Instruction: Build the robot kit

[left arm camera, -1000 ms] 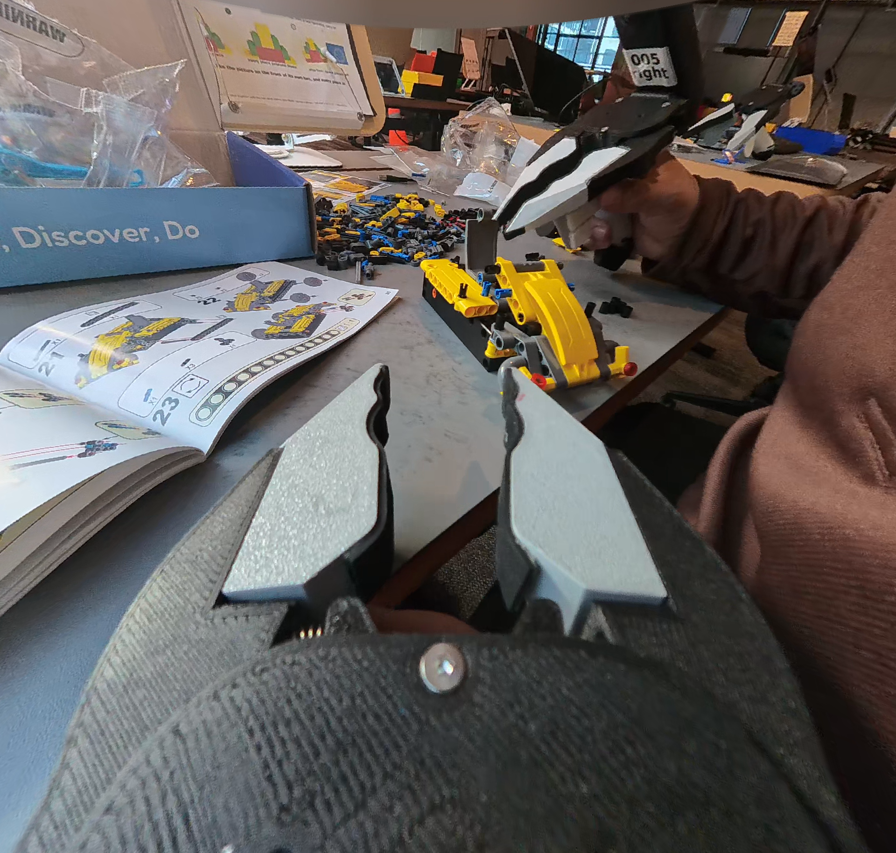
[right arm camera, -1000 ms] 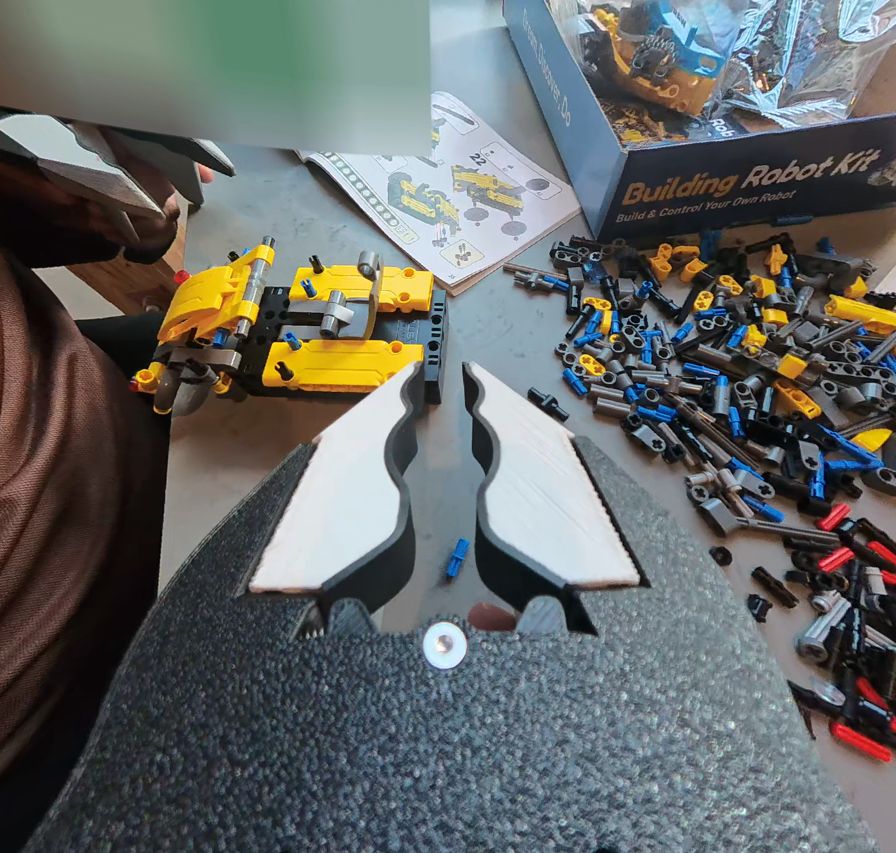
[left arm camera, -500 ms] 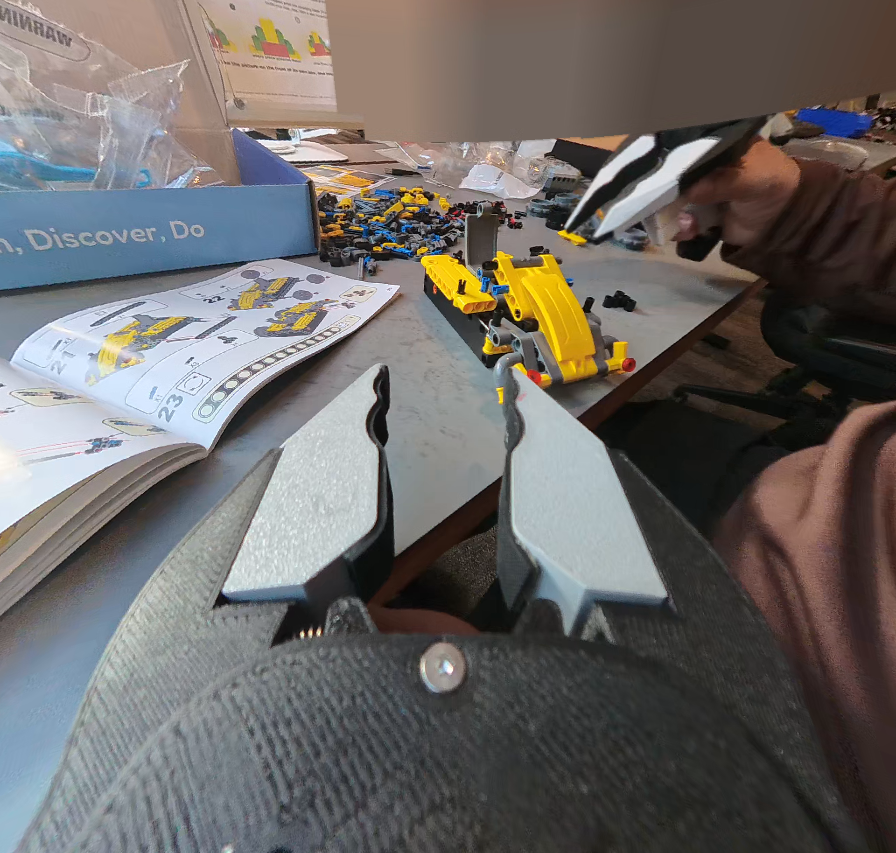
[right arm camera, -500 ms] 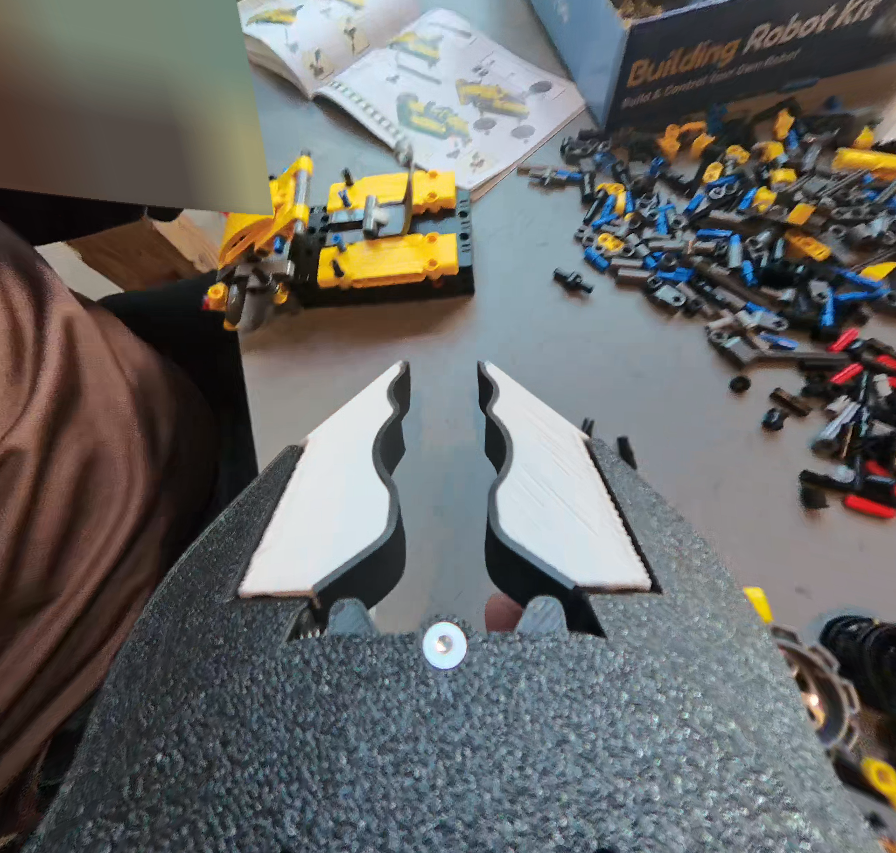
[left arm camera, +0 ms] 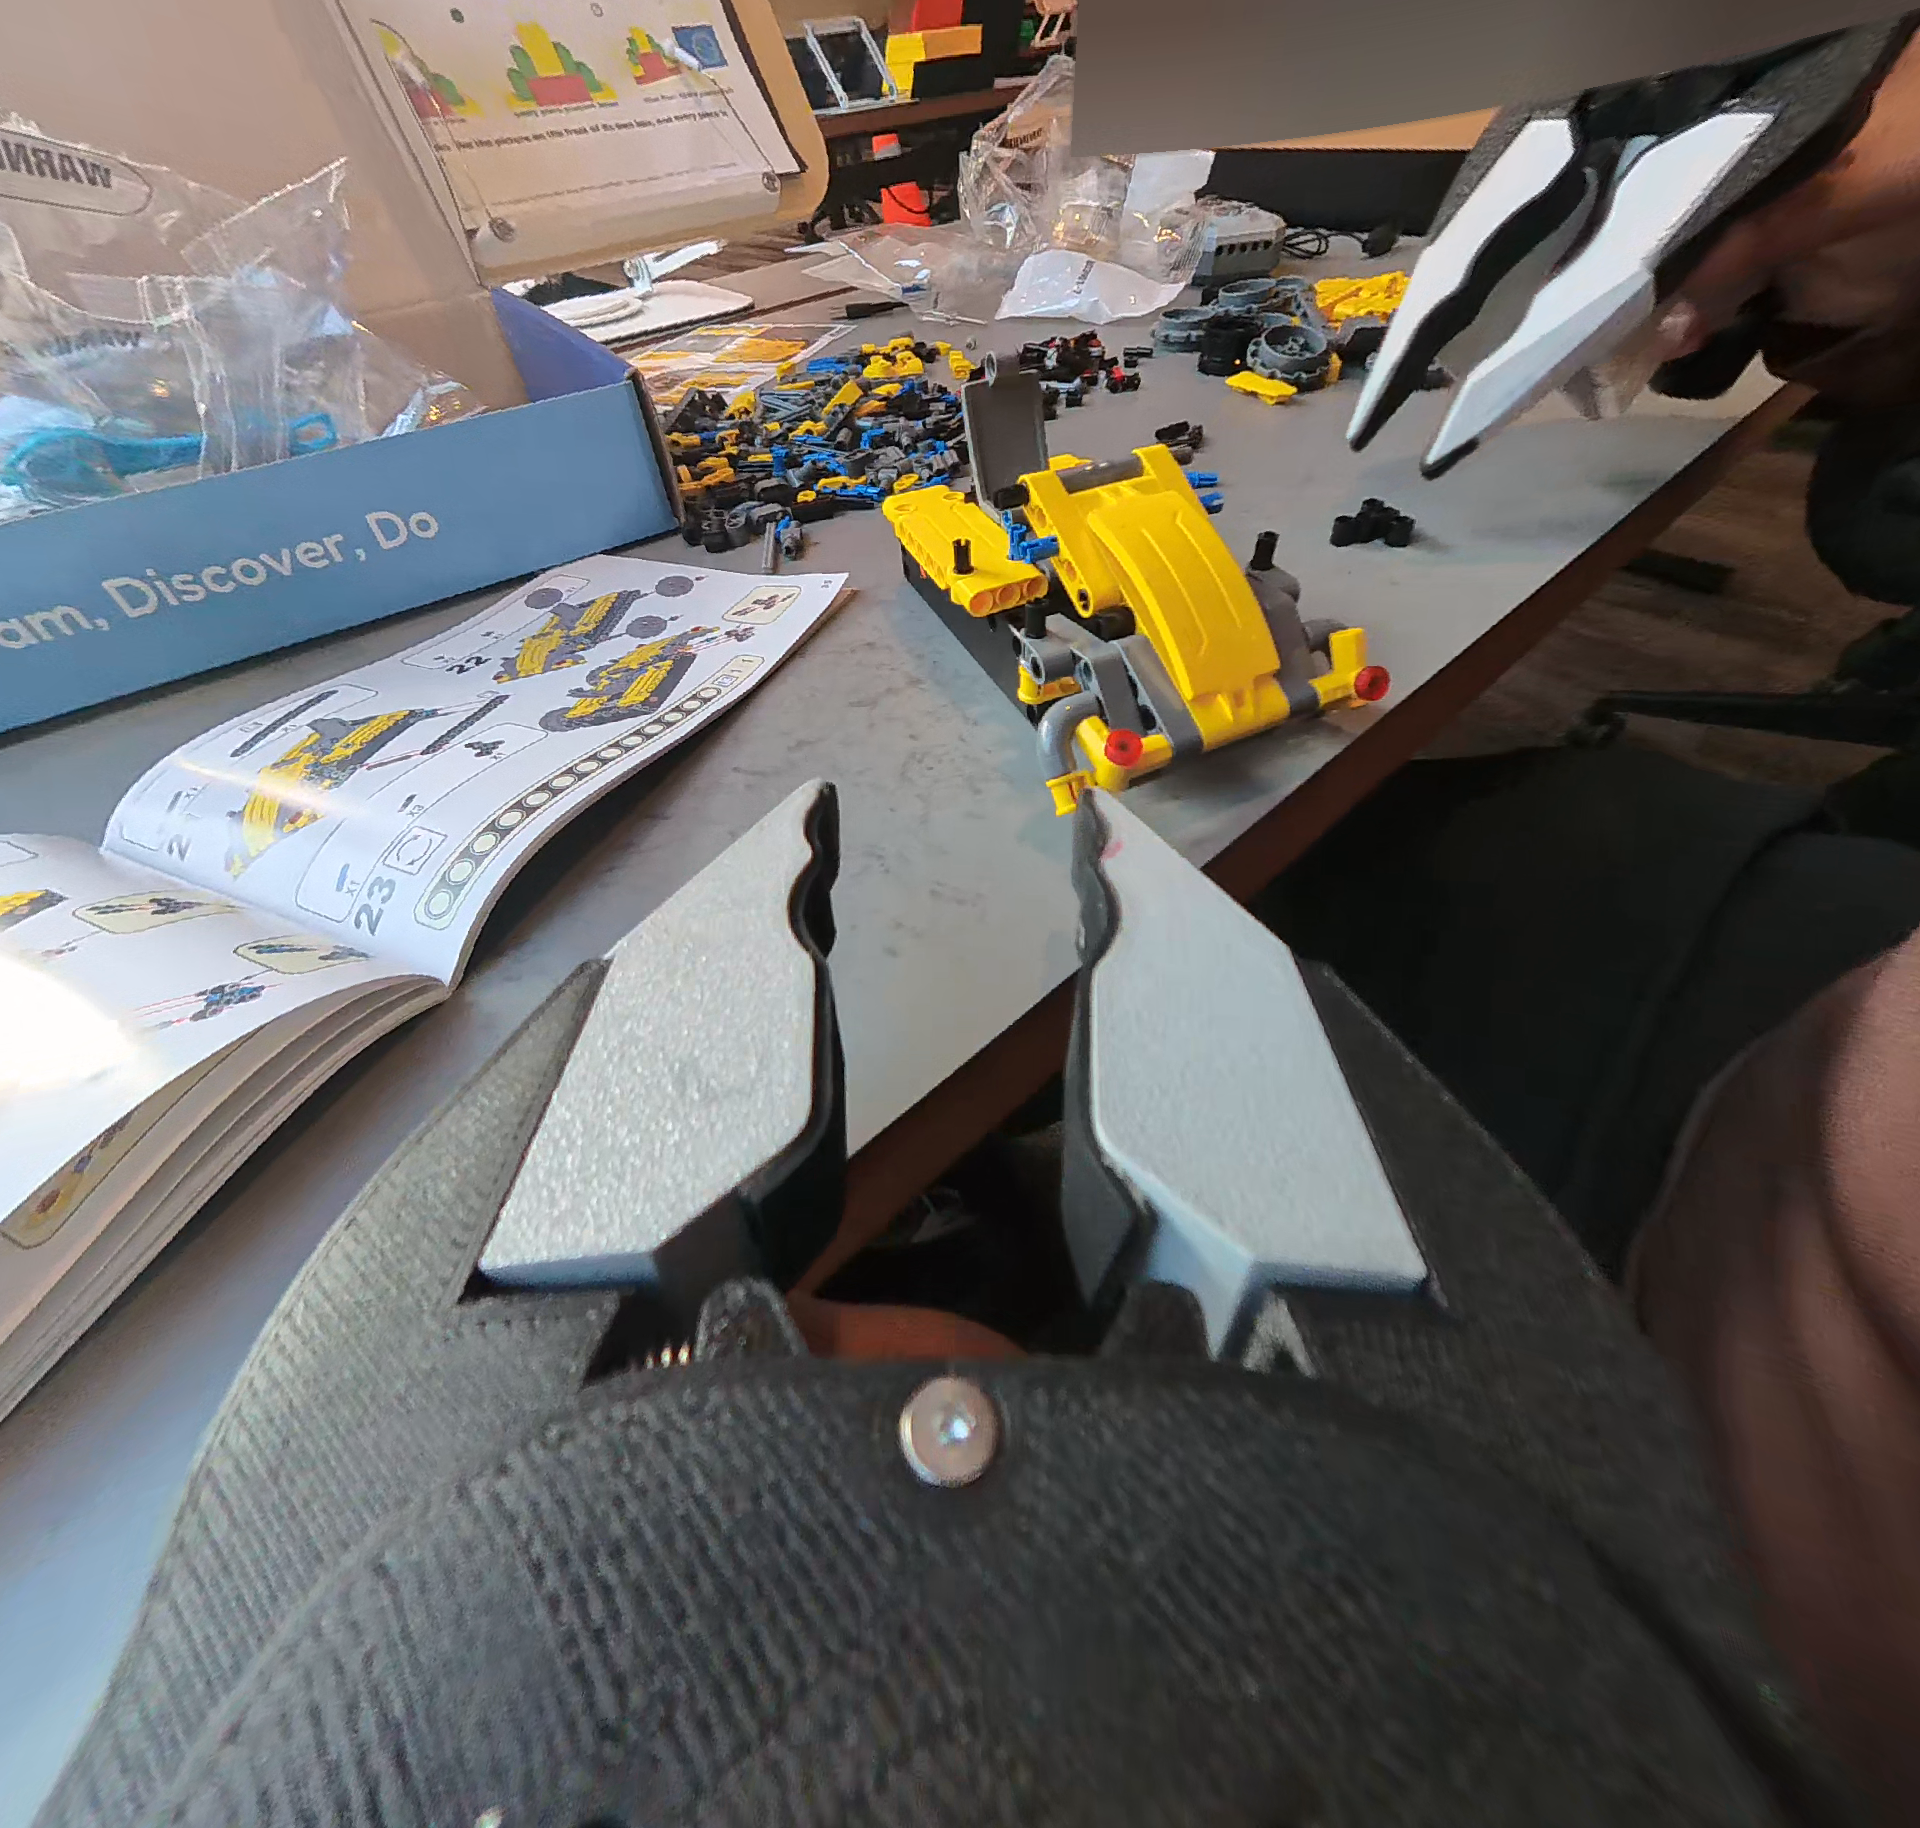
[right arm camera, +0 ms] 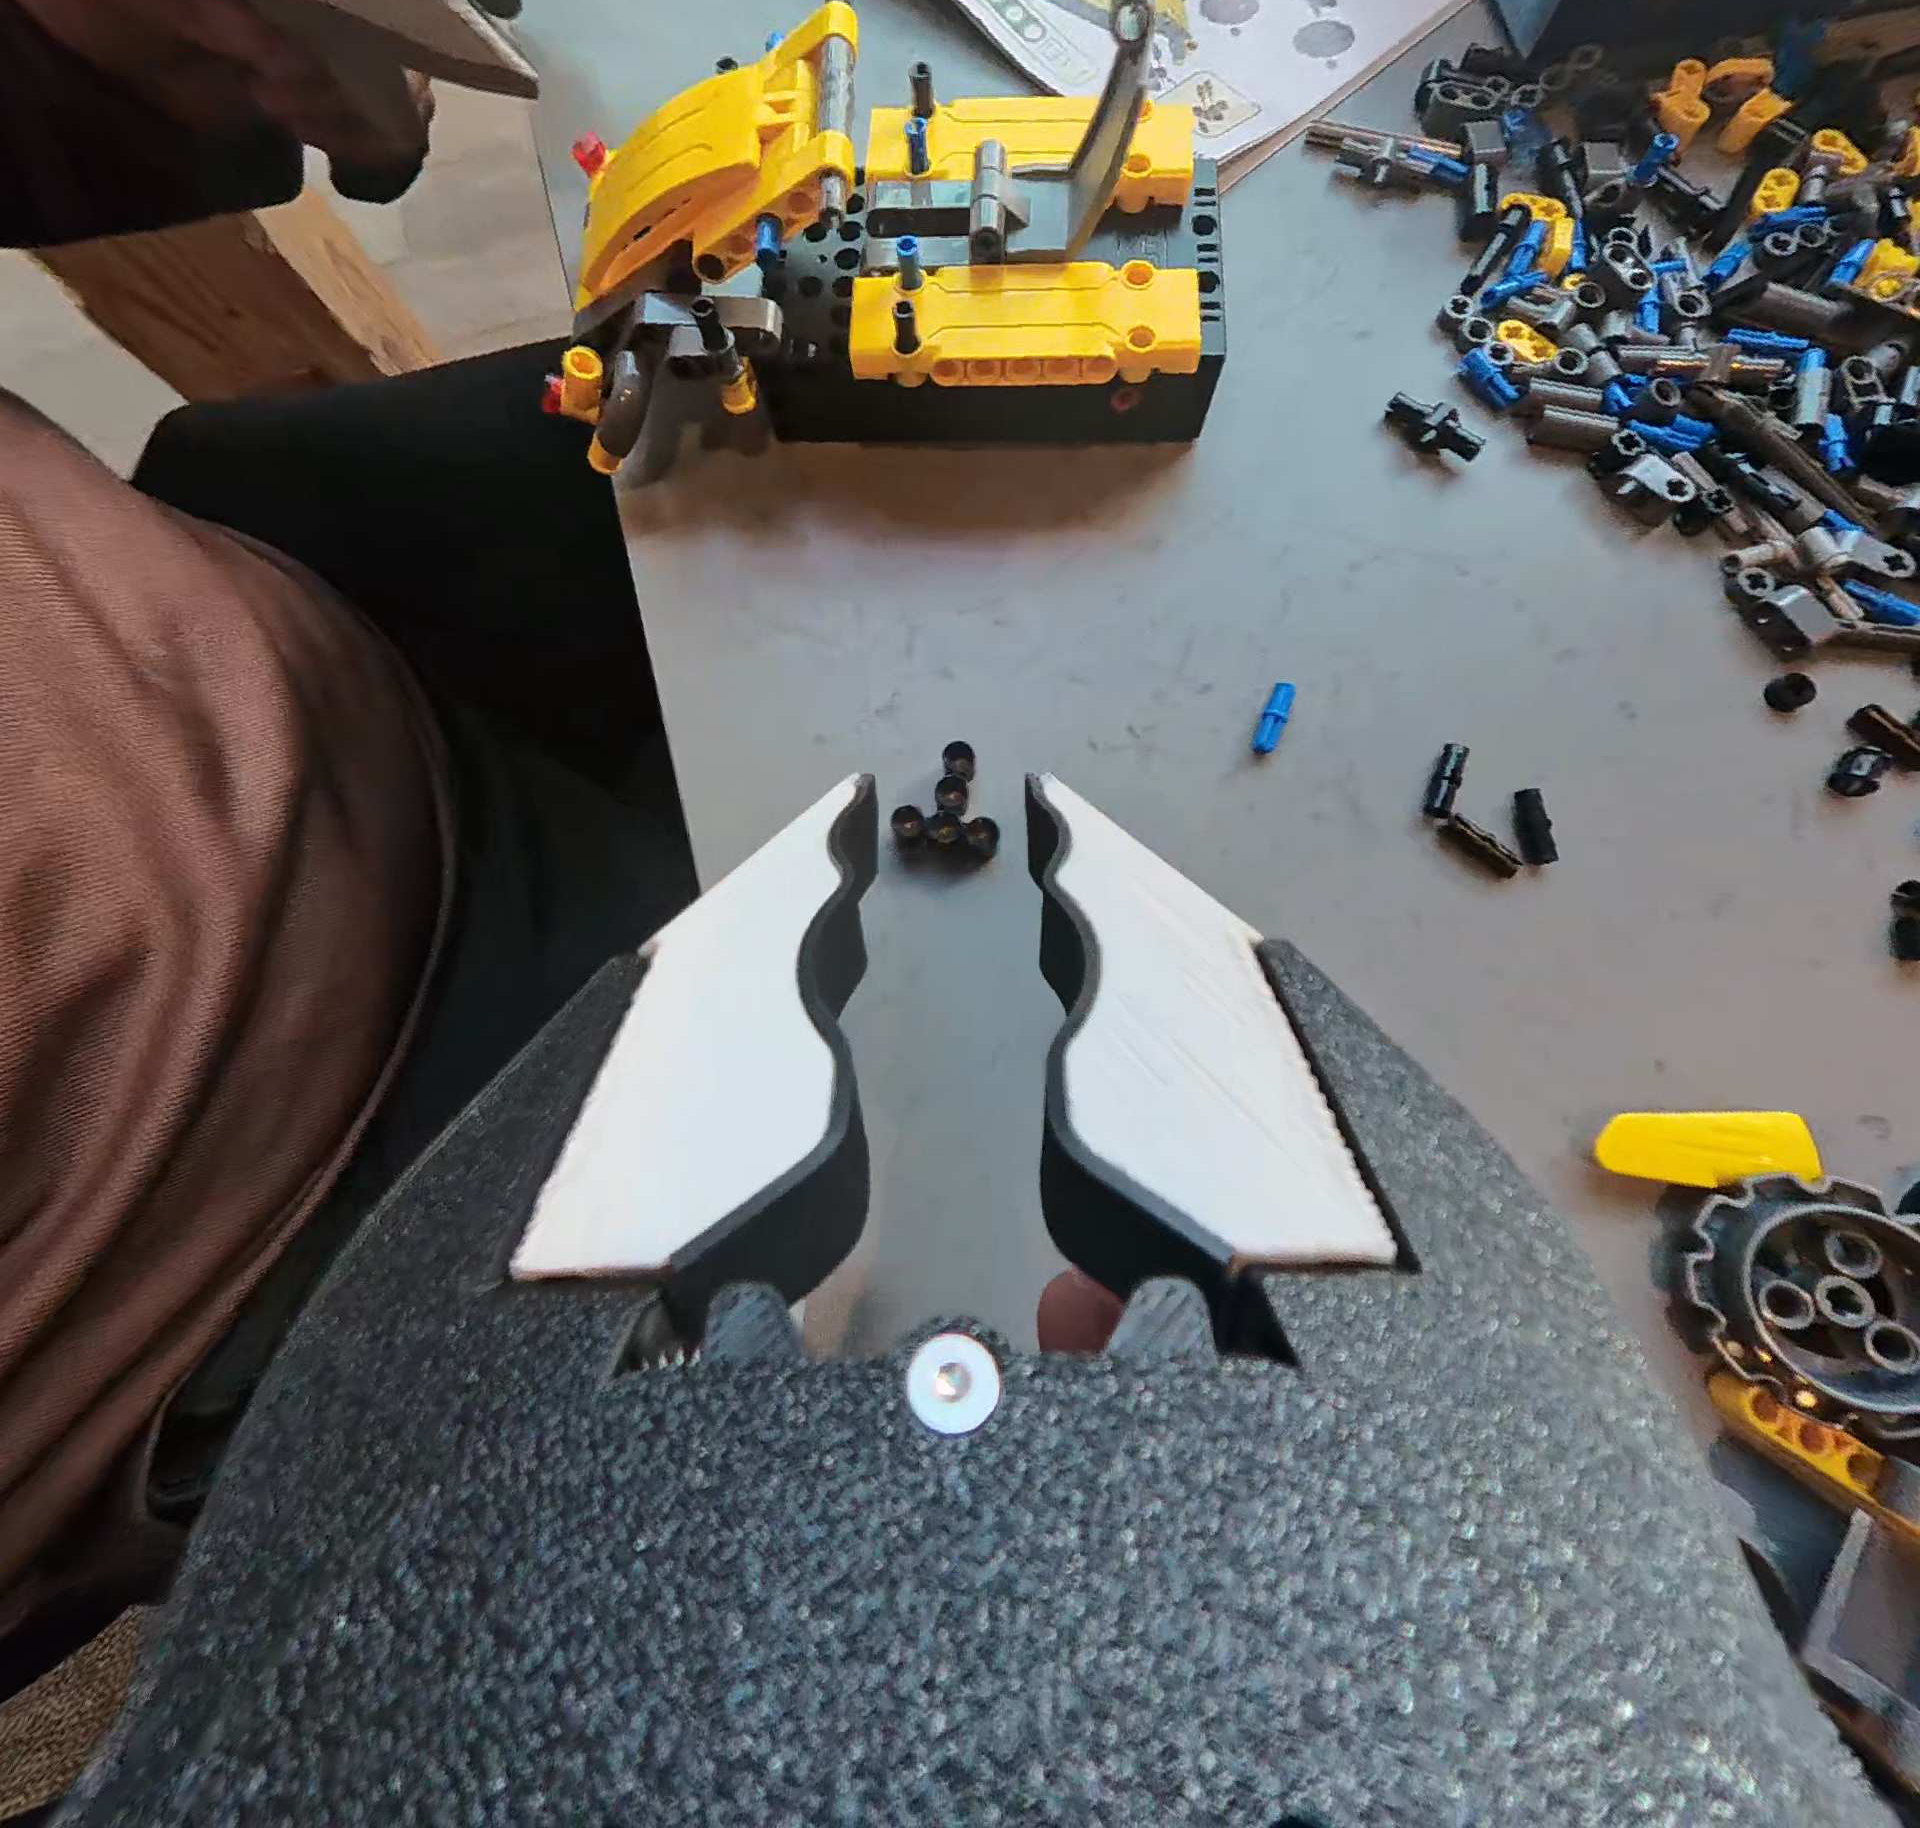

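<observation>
Two grippers, both empty, and you've got them spread apart over a busy table (right arm camera: 1039,615). Your right gripper (right arm camera: 945,791) hangs low in the centre of its own frame, fingers parted a moderate way with nothing between the pads, and a small black connector cluster (right arm camera: 943,814) lies on the table just past the tips, framed neatly in the gap but untouched as far as I can tell. That reads as a lined-up hover, the opening a bit wider than the piece. To the right of it sit a loose blue pin (right arm camera: 1272,716) and a few black pins (right arm camera: 1486,817), well clear of the fingers. Up top stands the half-built yellow vehicle (right arm camera: 914,261), parked near the table edge, with the big pile of loose parts (right arm camera: 1683,324) spilling down the right side. Over in the left wrist view, your left gripper (left arm camera: 951,822) waits at the table edge in the lower middle, fingers wide apart and holding nothing, its tips just short of the vehicle's red-studded nose. An open instruction booklet (left arm camera: 436,802) lies flat at left, where you can read it, and behind it the blue box (left arm camera: 312,542) holds clear bags.
</observation>
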`<state>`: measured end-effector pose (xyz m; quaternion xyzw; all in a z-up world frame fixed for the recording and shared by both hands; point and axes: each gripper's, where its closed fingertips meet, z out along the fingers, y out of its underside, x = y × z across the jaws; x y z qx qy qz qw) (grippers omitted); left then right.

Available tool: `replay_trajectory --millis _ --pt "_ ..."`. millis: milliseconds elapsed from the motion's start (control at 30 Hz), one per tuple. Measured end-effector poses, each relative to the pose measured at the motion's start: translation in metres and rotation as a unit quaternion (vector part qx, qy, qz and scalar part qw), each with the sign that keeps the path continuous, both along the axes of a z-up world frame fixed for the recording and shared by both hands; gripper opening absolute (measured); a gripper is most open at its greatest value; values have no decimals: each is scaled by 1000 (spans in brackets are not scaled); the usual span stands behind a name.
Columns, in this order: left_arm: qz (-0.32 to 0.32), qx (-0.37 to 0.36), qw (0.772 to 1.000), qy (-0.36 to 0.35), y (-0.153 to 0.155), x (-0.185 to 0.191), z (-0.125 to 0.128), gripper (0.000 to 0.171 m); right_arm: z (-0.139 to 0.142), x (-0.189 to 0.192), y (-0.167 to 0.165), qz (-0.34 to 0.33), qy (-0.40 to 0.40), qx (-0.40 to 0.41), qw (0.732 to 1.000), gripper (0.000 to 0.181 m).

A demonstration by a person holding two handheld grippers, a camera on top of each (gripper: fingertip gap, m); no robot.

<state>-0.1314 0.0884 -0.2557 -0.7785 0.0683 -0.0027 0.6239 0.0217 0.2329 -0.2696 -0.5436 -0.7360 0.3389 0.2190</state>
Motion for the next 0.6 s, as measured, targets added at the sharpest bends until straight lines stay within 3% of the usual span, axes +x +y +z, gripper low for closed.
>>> replay_trajectory --millis 233,600 --pt "-7 -1 1000 4 -1 3 0 43 -1 -21 40 -68 -30 6 997 11" --pt "-8 1 1000 -12 -2 0 3 43 -21 -41 52 -78 -71 -22 994 12"
